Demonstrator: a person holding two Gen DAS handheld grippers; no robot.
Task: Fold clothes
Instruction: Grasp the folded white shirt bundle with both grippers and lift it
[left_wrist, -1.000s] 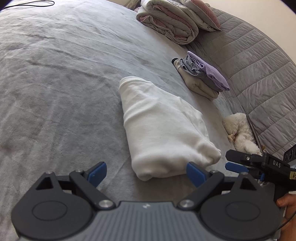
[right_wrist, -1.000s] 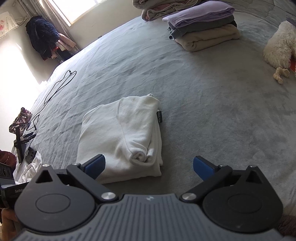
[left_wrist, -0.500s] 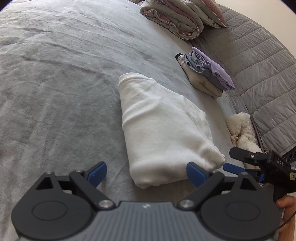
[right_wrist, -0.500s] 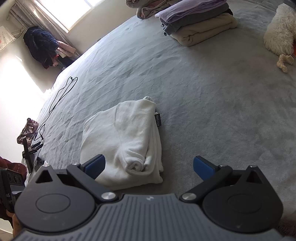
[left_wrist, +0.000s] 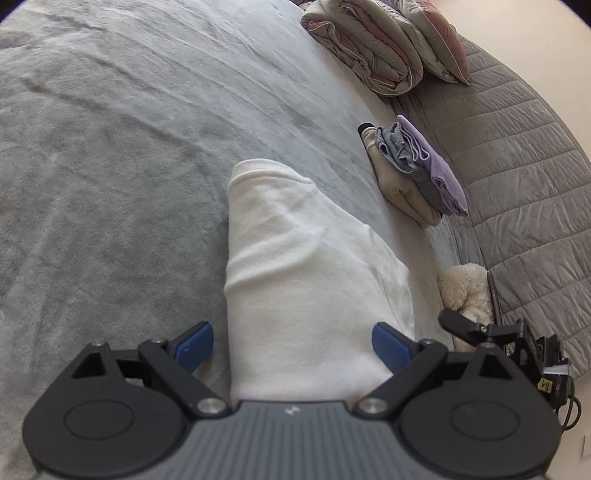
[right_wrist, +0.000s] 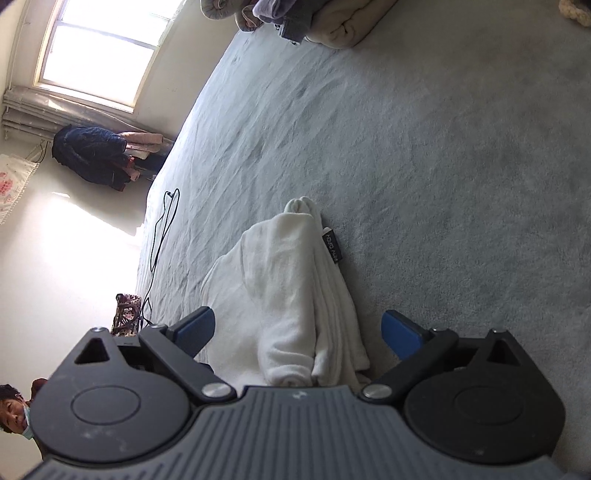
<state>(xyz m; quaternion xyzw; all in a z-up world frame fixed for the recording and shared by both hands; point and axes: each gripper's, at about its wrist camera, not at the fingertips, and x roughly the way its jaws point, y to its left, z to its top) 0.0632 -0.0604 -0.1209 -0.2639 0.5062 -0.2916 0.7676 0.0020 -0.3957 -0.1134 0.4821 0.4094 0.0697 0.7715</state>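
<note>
A folded white garment (left_wrist: 306, 280) lies on the grey bed cover (left_wrist: 110, 184). My left gripper (left_wrist: 291, 347) is open, its blue pads either side of the garment's near end. In the right wrist view the same white garment (right_wrist: 291, 291) lies between the open fingers of my right gripper (right_wrist: 299, 332), with a small black label (right_wrist: 331, 245) at its right edge. The right gripper's body (left_wrist: 498, 336) shows at the lower right of the left wrist view.
A stack of folded clothes (left_wrist: 413, 173), beige, grey and lilac, lies by the quilted headboard (left_wrist: 524, 173). Folded duvets (left_wrist: 373, 48) sit beyond. A plush toy (left_wrist: 465, 288) lies near the headboard. A black cable (right_wrist: 162, 236) runs along the bed's far edge. Dark clothes (right_wrist: 92, 155) hang under the window.
Both grippers have moved in close to the white garment, so its ends now lie between their open fingers. The right gripper has also tilted.
</note>
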